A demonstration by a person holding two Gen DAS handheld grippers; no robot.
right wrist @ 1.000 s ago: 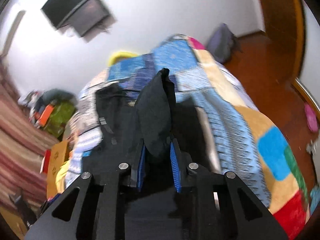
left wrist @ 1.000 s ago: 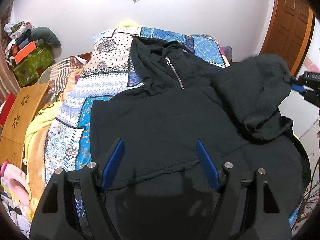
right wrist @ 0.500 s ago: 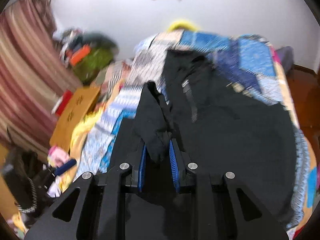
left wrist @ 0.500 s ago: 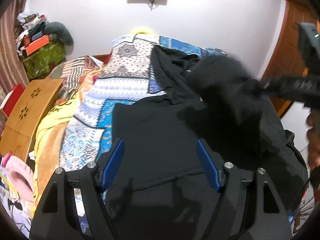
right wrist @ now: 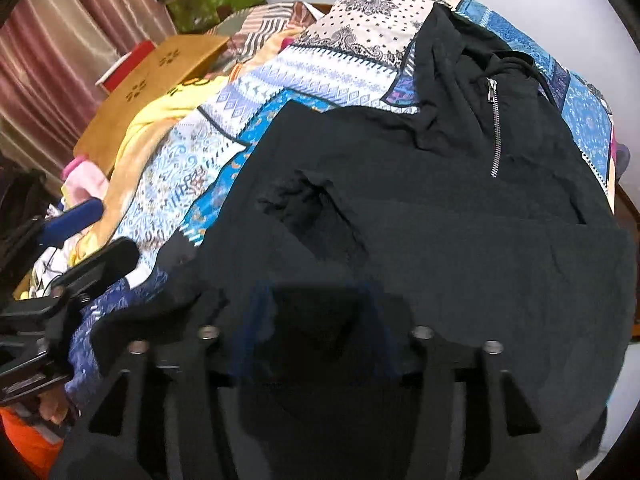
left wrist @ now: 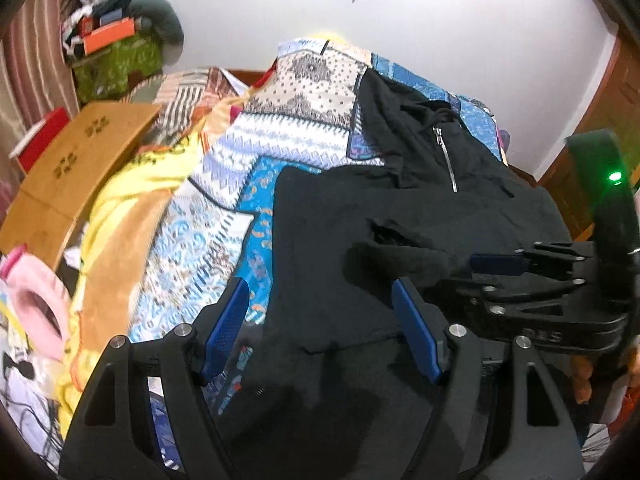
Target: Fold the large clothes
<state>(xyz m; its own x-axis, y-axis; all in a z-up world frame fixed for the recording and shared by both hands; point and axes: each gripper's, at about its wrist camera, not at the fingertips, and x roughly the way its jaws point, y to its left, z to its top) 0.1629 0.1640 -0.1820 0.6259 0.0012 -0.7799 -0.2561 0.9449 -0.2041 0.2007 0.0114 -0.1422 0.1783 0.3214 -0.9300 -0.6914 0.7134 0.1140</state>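
A big black hoodie [left wrist: 400, 216] lies spread on the bed [left wrist: 304, 80], on a bright patchwork blanket [left wrist: 224, 208]. Its hood and zipper [left wrist: 446, 160] point to 12 o'clock. One sleeve [left wrist: 396, 248] is folded across the middle, cuff toward 9 o'clock.

The left tool [left wrist: 320, 312] hangs over the bottom edge at 6 o'clock. Its blue fingers [left wrist: 226, 320] are wide apart with nothing between them. The right tool [left wrist: 476, 268] comes in from 3 o'clock and is opening. In its own view the fingers are too dark and blurry to see, but the sleeve looks let go.

The hoodie looks soft, thick and floppy, so it will sag and bunch if held in one spot. It probably won't slip or break. I think the best places to grab are the bottom corners, one in each tool, pinching both layers.
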